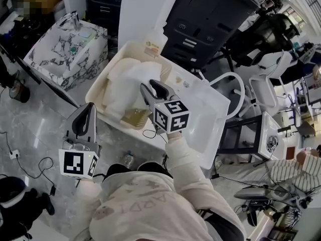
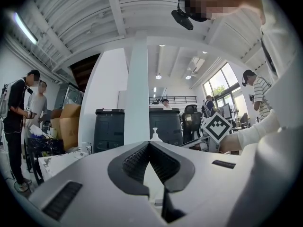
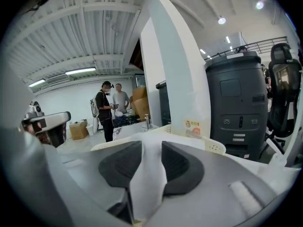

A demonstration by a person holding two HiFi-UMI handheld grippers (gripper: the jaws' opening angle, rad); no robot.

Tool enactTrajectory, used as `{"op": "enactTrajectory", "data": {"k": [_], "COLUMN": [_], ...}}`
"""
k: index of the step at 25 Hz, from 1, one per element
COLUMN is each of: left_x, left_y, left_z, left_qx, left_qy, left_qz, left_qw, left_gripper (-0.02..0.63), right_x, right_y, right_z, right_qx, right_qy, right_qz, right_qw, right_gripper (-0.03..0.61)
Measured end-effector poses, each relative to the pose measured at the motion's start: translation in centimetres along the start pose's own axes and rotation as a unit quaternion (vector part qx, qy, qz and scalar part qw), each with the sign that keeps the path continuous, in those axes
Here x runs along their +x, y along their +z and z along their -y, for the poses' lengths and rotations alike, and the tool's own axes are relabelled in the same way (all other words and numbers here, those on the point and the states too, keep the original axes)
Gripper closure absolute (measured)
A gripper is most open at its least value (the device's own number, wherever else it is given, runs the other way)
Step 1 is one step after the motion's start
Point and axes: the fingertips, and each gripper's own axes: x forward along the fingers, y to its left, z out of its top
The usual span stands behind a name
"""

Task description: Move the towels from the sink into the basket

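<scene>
A cream basket [image 1: 94, 90] stands ahead of me with white towels [image 1: 125, 79] heaped inside. My right gripper [image 1: 147, 84] hangs over the basket's near right part. In the right gripper view a white towel [image 3: 149, 174] lies in the gap of that gripper [image 3: 151, 145]; the jaws stand apart and the cloth sits loosely between the dark pads [image 3: 182, 167]. The basket's rim [image 3: 215, 147] shows just beyond. My left gripper [image 1: 90, 105] is low on the left over the floor, off from the basket. It is shut and empty [image 2: 149, 143].
A marble sink with a tap [image 1: 55, 46] stands at the far left. A white tub [image 1: 213, 119] adjoins the basket on the right. Dark cabinets [image 1: 200, 24] rise behind. Cables lie on the floor [image 1: 30, 164]. People stand far off [image 3: 108, 108].
</scene>
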Motion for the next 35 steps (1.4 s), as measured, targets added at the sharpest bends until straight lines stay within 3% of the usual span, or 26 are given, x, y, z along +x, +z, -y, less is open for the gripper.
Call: {"op": "enactTrajectory", "data": {"k": [2, 4, 16, 19, 35], "left_x": [0.1, 0.3, 0.8, 0.8, 1.0], "left_y": [0.2, 0.5, 1.4, 1.6, 2.5], "left_z": [0.3, 0.7, 3.0, 3.7, 6.7], "left_qx": [0.001, 0.003, 0.009, 0.010, 0.020], "left_qy": [-0.003, -0.008, -0.027, -0.032, -0.053], "left_qz": [0.003, 0.004, 0.011, 0.013, 0.017], "left_qw": [1.0000, 1.0000, 0.9995, 0.9994, 0.9983], "left_gripper": [0.609, 0.609, 0.609, 0.609, 0.609], "right_x": [-0.8, -1.6, -5.8, -7.0, -12.6], "right_y": [0.3, 0.3, 2.1, 2.6, 3.3], "right_z": [-0.1, -0.2, -0.9, -0.8, 0.2], "right_qx": [0.001, 0.008, -0.012, -0.014, -0.026], "right_qy": [0.000, 0.003, -0.002, -0.008, -0.041], "right_qz": [0.009, 0.016, 0.071, 0.084, 0.121], "right_qw": [1.000, 1.000, 0.997, 0.996, 0.991], "right_gripper": [0.515, 0.538, 0.520, 0.568, 0.568]}}
